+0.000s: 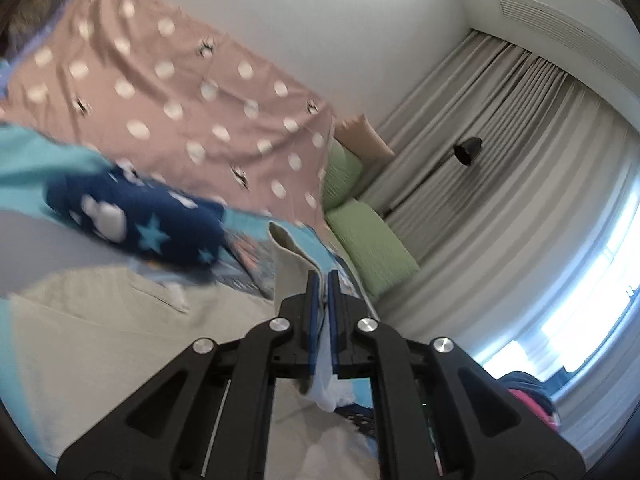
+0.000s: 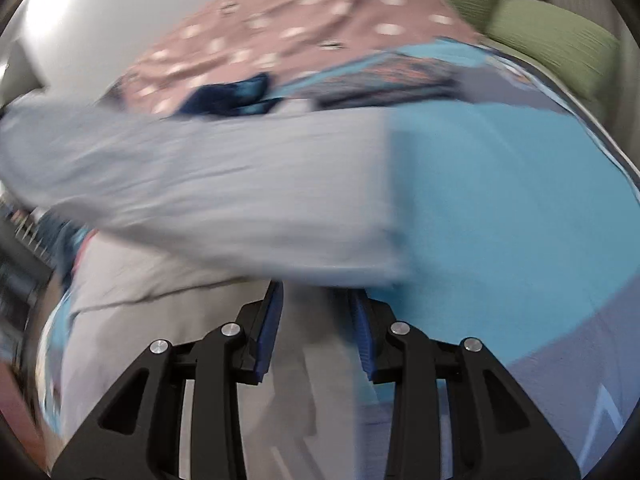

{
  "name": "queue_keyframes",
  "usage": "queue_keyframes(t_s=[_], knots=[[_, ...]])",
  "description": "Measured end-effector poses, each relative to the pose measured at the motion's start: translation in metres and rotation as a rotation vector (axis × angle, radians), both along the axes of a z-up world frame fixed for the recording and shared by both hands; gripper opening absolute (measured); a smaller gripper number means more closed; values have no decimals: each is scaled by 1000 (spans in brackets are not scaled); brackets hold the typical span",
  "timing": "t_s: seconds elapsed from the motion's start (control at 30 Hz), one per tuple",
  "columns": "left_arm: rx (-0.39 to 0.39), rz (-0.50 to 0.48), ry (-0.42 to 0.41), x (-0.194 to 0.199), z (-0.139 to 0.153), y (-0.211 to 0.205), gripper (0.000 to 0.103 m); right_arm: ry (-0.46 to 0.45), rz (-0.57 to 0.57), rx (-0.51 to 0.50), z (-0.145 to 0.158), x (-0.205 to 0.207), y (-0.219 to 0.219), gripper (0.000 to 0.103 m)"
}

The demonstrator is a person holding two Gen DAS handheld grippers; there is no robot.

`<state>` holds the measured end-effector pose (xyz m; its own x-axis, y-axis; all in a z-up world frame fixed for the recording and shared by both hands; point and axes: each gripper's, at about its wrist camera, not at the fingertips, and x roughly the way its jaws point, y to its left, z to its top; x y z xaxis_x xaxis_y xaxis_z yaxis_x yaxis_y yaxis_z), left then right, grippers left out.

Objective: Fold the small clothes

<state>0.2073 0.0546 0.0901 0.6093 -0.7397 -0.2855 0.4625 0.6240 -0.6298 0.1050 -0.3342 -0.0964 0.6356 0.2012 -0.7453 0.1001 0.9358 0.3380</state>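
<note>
Dusty-pink quilt (image 1: 192, 92) with white dots, navy garment (image 1: 140, 220) with light-blue stars, plain green pillows (image 1: 372, 248), beige curtains (image 1: 500, 152)

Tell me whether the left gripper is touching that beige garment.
Touching. In the left wrist view the left gripper has its blue pads closed on an edge of the beige garment, with cloth running between them and out below.

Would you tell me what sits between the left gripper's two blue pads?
In the left wrist view, the left gripper is shut on a fold of beige cloth.
</note>
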Motion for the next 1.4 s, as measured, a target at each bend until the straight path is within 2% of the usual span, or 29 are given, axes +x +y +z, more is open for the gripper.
queue_keyframes(t_s=[0.07,0.2,0.4,0.5,0.57,0.6,0.63,0.7,0.83,0.87,0.9,0.93,0.97,1.0,1.03,1.07,1.13,1.17,1.23,1.27,1.33,1.4], knots=[[12,40,7,-3,-5,17,4,-6,0,-3,-2,-2,1,35],[47,136,77,-3,-35,53,4,-9,22,-28,-2,-4,8,36],[48,248,146,-1,-73,105,3,-9,30,-37,0,0,11,41],[41,266,188,-1,-90,120,3,-10,39,-53,-2,0,14,45],[70,270,229,-1,-105,122,5,-9,48,-68,-3,1,17,49],[89,268,253,0,-115,121,9,-9,54,-82,-3,2,20,51],[105,260,278,1,-125,120,24,-10,57,-88,-3,2,21,52],[141,259,310,2,-140,114,37,-10,64,-98,-3,2,23,55],[275,247,366,12,-167,94,41,-11,63,-88,-3,2,23,55],[306,250,379,16,-173,91,40,-12,62,-84,-4,2,23,55],[335,254,397,19,-180,88,33,-13,61,-81,-4,2,23,55],[345,265,395,19,-181,88,0,-14,60,-79,-4,2,23,55],[318,250,402,19,-181,89,0,-14,60,-78,-4,2,23,55],[228,240,391,14,-173,94,0,-14,60,-78,-4,2,23,55],[199,248,357,8,-162,97,0,-13,60,-78,-4,2,23,55],[212,278,286,-1,-141,99,0,-11,60,-79,-5,2,23,55],[257,327,199,-14,-115,104,0,-11,61,-80,-6,3,23,55],[274,336,177,-18,-108,108,0,-13,63,-78,-5,2,23,56],[297,328,196,-17,-110,112,1,-20,64,-75,-6,2,23,57],[314,326,227,-16,-117,113,7,-22,63,-71,-6,2,23,57],[352,298,305,-14,-140,110,47,-23,62,-64,-7,2,21,57],[386,266,343,-16,-161,102,50,-23,62,-60,-7,2,21,57]])
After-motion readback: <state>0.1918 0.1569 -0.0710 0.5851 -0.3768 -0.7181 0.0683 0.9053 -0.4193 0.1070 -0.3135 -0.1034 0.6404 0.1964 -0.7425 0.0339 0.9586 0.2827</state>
